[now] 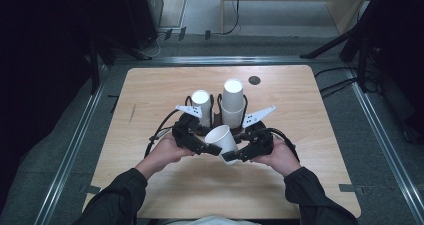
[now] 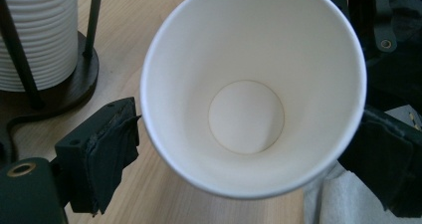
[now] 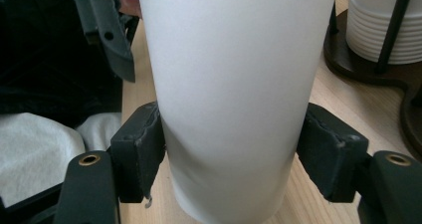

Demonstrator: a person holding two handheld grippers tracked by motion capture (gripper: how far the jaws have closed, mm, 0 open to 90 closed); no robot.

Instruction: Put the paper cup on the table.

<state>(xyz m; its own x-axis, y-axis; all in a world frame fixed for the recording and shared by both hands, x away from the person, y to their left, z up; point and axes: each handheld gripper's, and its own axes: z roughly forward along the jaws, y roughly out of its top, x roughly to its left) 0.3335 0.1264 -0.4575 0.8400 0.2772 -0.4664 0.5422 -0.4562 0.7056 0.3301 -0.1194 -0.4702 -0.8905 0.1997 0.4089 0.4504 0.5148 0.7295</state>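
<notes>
Honestly, from the high view the white paper cup (image 1: 221, 139) sits tilted above the wooden table (image 1: 150, 155), between both grippers. Left gripper (image 2: 249, 149) view: jaws flank the rim, loosely, contact unclear. Right gripper (image 3: 234, 159) view: pads clamp its wall; squeeze harder and it'll crumple.

Cup (image 1: 222, 137) between both grippers near table (image 1: 150, 85) front, two cup stacks (image 1: 233, 102) just behind it.
</notes>
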